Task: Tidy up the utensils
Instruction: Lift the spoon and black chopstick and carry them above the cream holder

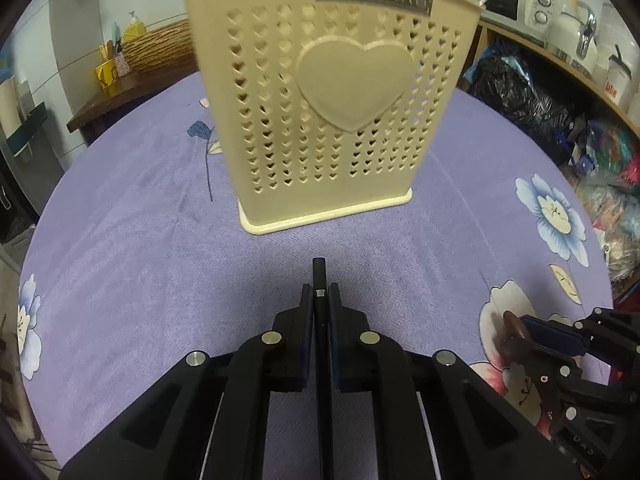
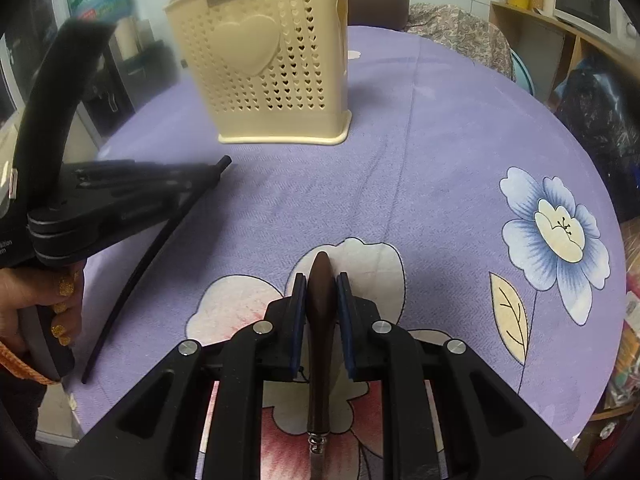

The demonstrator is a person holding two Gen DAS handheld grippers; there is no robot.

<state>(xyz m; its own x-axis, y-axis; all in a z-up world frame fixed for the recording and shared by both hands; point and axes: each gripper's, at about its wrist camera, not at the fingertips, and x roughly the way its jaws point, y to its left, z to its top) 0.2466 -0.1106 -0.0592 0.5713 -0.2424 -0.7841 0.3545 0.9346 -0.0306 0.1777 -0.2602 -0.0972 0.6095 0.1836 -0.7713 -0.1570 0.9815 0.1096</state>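
Left wrist view. The left gripper (image 1: 320,294) points forward and downward over a table (image 1: 140,264) covered with a purple flowered cloth. Its two jaws are clenched on one slender black utensil handle (image 1: 319,276), whose squared end projects just past the fingertips toward the holder; the rest of the utensil runs back between the jaws and out of sight. One cream plastic utensil holder (image 1: 320,112) stands upright on the cloth ahead of the gripper, apart from it. Its wall is pierced with rows of small heart-shaped holes, carries one large raised heart and a nameplate near the rim. At the lower right edge the right gripper (image 1: 516,332) appears from the side, closed on one dark brown handle (image 1: 514,326) above a printed flower.

Right wrist view. The right gripper (image 2: 322,280) also tilts forward and downward. Its two blue-padded fingers (image 2: 298,312) grasp one dark brown wooden handle (image 2: 321,304), rounded at its tip and swelling where the pads press it; a metal collar shows lower down, near the bottom of the frame. At left, a hand (image 2: 36,304) with glittery gold nails grips the left gripper's handle; the left gripper (image 2: 214,170) is seen side-on, with the black utensil (image 2: 140,268) as one long, thin, slightly curved strip slanting down from the jaws to the cloth. The one utensil holder (image 2: 264,68) stands upright farther back, well apart from both grippers; what it contains cannot be told.
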